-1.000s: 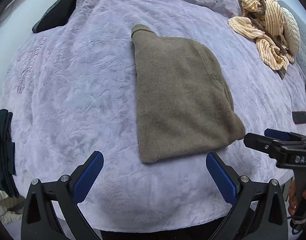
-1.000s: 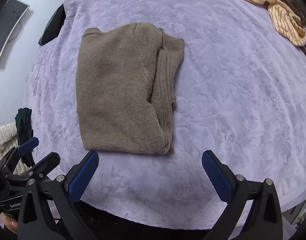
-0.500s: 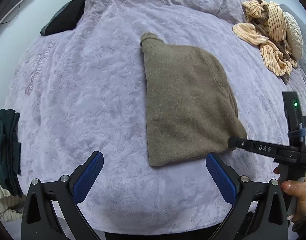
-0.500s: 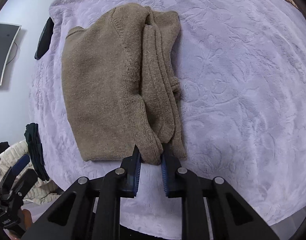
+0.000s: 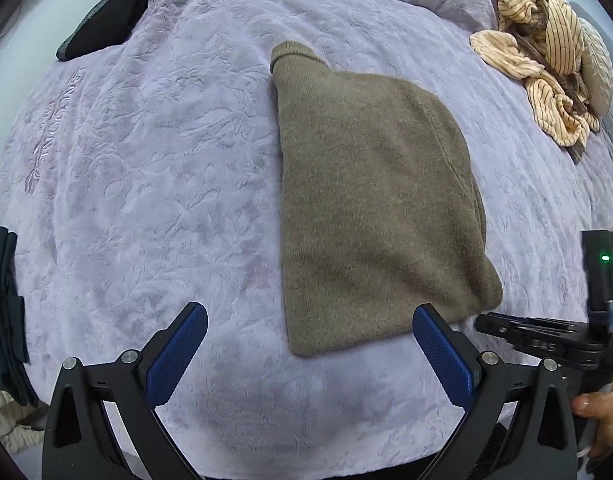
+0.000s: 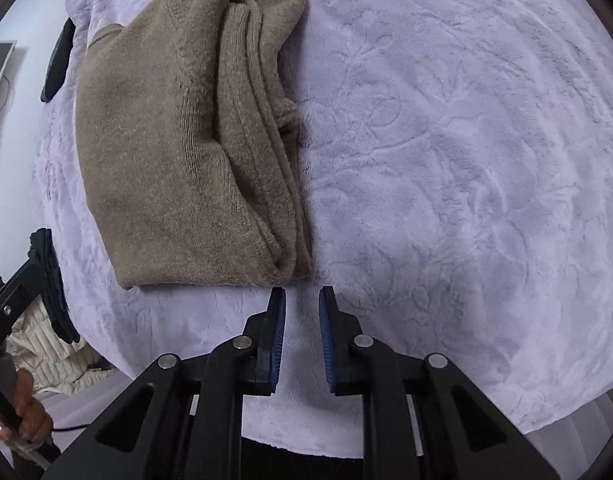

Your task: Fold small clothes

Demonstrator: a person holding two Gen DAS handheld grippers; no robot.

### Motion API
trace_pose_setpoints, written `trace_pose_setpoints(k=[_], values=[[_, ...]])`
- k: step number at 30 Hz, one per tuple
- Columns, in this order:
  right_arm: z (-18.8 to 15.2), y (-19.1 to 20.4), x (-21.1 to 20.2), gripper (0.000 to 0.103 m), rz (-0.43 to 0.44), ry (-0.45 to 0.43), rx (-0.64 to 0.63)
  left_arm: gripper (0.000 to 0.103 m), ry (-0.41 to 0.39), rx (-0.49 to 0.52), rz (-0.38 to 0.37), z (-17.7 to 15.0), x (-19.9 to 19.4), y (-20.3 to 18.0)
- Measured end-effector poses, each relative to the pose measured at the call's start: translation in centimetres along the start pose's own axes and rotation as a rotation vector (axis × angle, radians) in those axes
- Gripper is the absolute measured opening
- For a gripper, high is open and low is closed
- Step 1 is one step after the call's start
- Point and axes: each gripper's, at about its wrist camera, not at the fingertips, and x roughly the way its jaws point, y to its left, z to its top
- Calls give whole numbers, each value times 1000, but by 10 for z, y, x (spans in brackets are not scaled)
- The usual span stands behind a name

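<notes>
A folded olive-brown sweater (image 5: 378,208) lies flat on the lilac bed cover (image 5: 146,200). It also shows in the right wrist view (image 6: 178,128), with its stacked folded edges along its right side. My left gripper (image 5: 310,344) is wide open and empty, just short of the sweater's near edge. My right gripper (image 6: 301,304) has its blue pads a small gap apart and holds nothing. It sits just short of the sweater's near right corner. It shows in the left wrist view (image 5: 482,320) at the lower right.
A crumpled striped cream garment (image 5: 542,64) lies at the bed's far right. A black item (image 5: 102,28) lies at the far left edge. Dark folded clothes (image 5: 2,312) sit off the bed's left side. The bed's near edge is close below both grippers.
My right gripper closed on the sweater's near right corner half a second ago; now it has let go, opened slightly and drawn back. The left gripper stayed open.
</notes>
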Motion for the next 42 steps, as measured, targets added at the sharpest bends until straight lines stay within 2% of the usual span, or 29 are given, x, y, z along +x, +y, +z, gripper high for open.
trace_pose_setpoints(k=[3, 4, 5, 7, 10, 12, 15, 17, 19, 22, 27, 34, 36, 38, 39, 40, 41, 42], values=[[23, 7, -28, 30, -4, -59, -71, 103, -19, 18, 20, 16, 6, 5], [36, 12, -37, 36, -12, -87, -103, 103, -25, 23, 29, 22, 9, 8], [49, 17, -43, 54, -19, -114, -129, 103, -31, 20, 38, 29, 12, 10], [79, 27, -51, 75, -28, -158, -161, 103, -42, 1, 39, 42, 16, 16], [121, 42, -49, 73, 4, -167, -193, 103, -49, -37, 40, 56, 25, 25], [144, 50, -40, 67, 11, -145, -204, 103, -42, -45, 50, 62, 34, 28], [174, 55, -17, 47, 30, -100, -169, 103, -31, -56, 64, 66, 48, 32], [185, 48, -7, 19, 75, -73, -117, 103, -26, -70, 57, 67, 56, 34], [188, 44, 1, 18, 90, -65, -87, 103, -9, -70, 57, 65, 67, 34], [181, 40, 9, 17, 38, -64, -114, 103, 3, -79, 26, 61, 80, 30], [181, 29, 12, 17, 19, -53, -93, 103, 0, -62, 18, 59, 87, 22], [174, 58, -12, 18, -144, -62, -229, 103, -7, -73, -4, 60, 89, 28], [175, 71, -28, 19, -146, -108, -249, 103, -14, -69, -4, 58, 88, 28], [181, 90, -44, 23, -87, -157, -276, 103, -21, -63, -5, 56, 88, 28], [186, 101, -48, 30, -67, -172, -292, 103, -22, -61, -7, 55, 88, 28], [192, 114, -50, 41, -45, -182, -311, 103, -21, -60, -10, 55, 88, 27], [199, 129, -49, 58, -25, -181, -333, 103, -21, -59, -12, 55, 89, 26], [205, 141, -46, 63, -7, -176, -356, 103, -22, -58, -12, 54, 90, 26]])
